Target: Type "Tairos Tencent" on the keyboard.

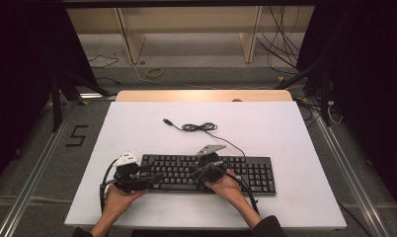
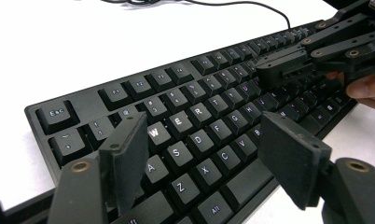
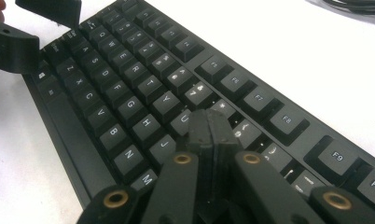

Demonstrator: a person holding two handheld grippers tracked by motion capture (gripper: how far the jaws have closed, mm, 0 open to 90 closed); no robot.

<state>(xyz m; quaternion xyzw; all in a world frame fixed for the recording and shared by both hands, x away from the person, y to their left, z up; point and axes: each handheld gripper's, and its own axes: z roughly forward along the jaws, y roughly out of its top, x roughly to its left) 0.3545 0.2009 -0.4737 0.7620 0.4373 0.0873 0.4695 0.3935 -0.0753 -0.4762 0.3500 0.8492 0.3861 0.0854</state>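
Keyboard (image 1: 209, 174) lies near the surface's (image 1: 285, 128) front edge — its keys under my right gripper's (image 3: 209, 128) closed, empty jaws are hidden from me, and from above the legends blur. My left gripper (image 2: 202, 154) hovers open over the left-hand letter keys, tilted down — both hands (image 1: 118, 200) rest at the keyboard's front edge.
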